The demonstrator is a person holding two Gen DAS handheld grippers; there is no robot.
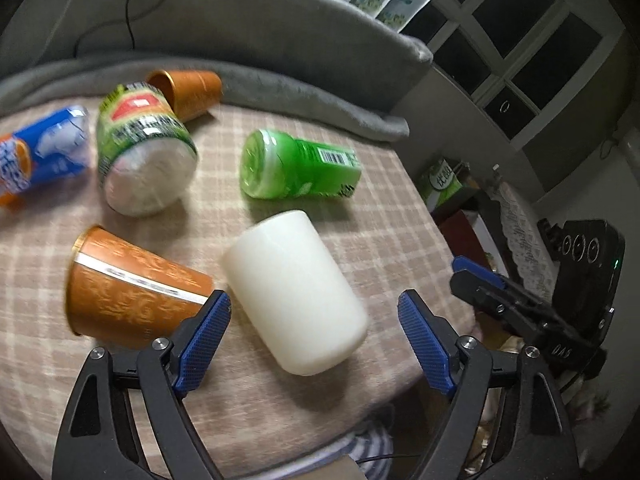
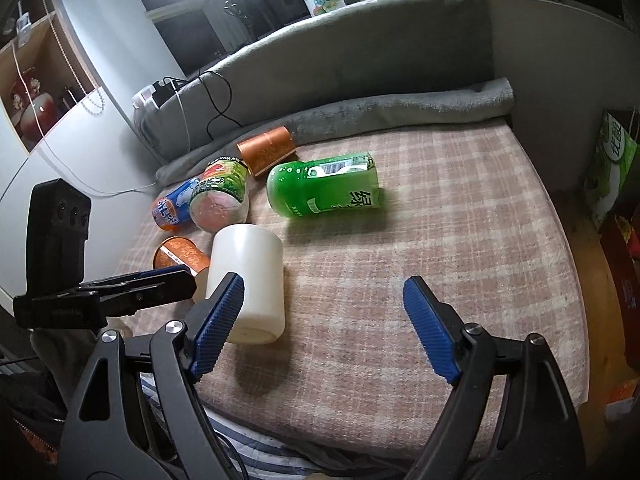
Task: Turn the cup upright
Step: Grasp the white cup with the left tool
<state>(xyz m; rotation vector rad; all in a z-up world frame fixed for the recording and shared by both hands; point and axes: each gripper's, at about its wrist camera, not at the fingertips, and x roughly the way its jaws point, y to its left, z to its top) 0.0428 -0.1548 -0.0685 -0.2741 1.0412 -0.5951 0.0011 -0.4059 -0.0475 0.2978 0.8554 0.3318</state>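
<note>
The white cup (image 1: 296, 292) lies on its side near the bed's (image 1: 380, 208) front edge, long axis slanting away, directly between the spread fingers of the left tool (image 1: 314, 334), while the right tool (image 2: 324, 320), also spread, hangs farther off.

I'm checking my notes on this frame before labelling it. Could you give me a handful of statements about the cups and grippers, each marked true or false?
1. The white cup lies on its side on the checked cloth. True.
2. The left gripper is shut on the white cup. False: its jaws are open, with the cup lying ahead between them.
3. The green bottle stands upright. False: it lies on its side.
4. Two orange cups lie tipped over. True.
5. The right gripper holds an orange cup. False: it is open and empty.
</note>
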